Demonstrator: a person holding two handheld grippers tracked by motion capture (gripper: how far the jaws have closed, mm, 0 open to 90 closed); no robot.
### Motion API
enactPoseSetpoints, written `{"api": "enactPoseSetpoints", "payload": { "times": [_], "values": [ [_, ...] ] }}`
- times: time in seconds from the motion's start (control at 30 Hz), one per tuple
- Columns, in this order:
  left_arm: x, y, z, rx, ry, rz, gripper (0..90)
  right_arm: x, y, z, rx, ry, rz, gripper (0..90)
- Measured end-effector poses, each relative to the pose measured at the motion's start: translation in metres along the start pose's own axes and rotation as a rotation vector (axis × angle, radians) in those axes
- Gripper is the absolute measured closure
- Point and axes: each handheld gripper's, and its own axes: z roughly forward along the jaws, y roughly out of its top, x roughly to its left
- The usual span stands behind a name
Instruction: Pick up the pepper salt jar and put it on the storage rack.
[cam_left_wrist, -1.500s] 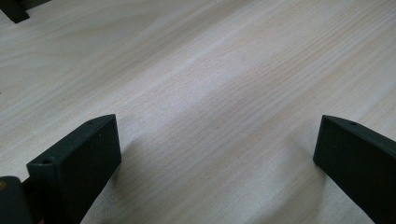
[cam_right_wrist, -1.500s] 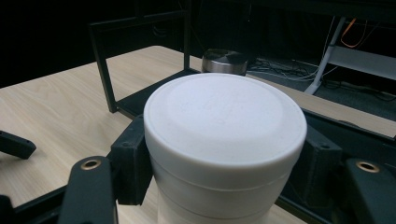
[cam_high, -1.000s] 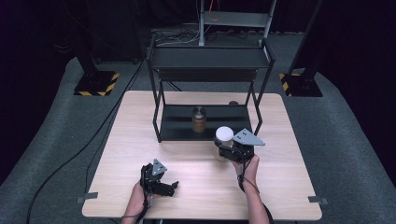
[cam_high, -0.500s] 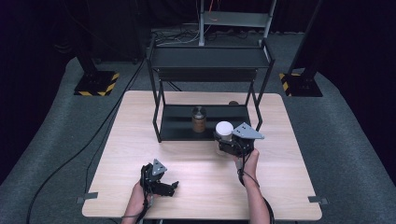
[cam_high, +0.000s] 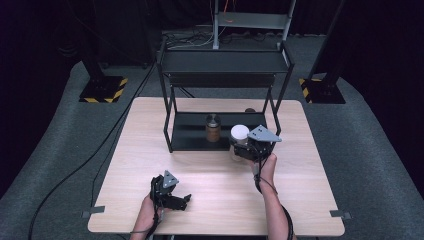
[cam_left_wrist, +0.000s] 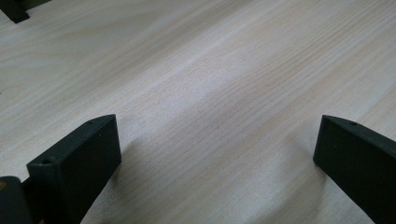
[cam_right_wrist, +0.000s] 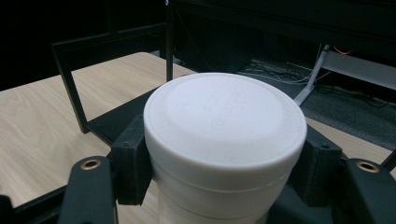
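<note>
A jar with a wide white lid (cam_high: 239, 132) (cam_right_wrist: 224, 121) is held upright in my right gripper (cam_high: 246, 148) (cam_right_wrist: 224, 172), whose black jaws press on its sides just below the lid. It hangs at the front right corner of the black two-tier rack (cam_high: 225, 62), just above its lower shelf (cam_high: 192, 131). A second jar with brown contents and a metal lid (cam_high: 213, 128) stands on that lower shelf. My left gripper (cam_high: 184, 201) (cam_left_wrist: 215, 154) rests near the table's front edge, its jaws wide apart over bare wood.
The wooden table (cam_high: 150, 150) carries the rack at its far middle. A small dark round thing (cam_high: 249, 110) lies behind the rack. Rack posts (cam_right_wrist: 169, 42) rise close ahead of the held jar. Cables run over the grey floor (cam_high: 65, 165).
My right gripper has carried the white-lidded jar slightly up and away from me, toward the rack's lower shelf. The left gripper has stayed where it was.
</note>
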Motion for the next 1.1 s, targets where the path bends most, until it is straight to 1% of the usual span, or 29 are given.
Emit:
{"api": "enactPoseSetpoints", "payload": {
  "times": [0.53, 1.1],
  "values": [
    [0.000, 0.000, 0.000, -0.001, 0.000, -0.001, 0.1, -0.006, 0.007, 0.009, 0.016, -0.001, -0.002, 33.2],
    [0.000, 0.000, 0.000, 0.000, -0.001, -0.001, 0.1, -0.013, 0.014, 0.018, 0.023, -0.001, 0.011, 33.2]
  ]
}}
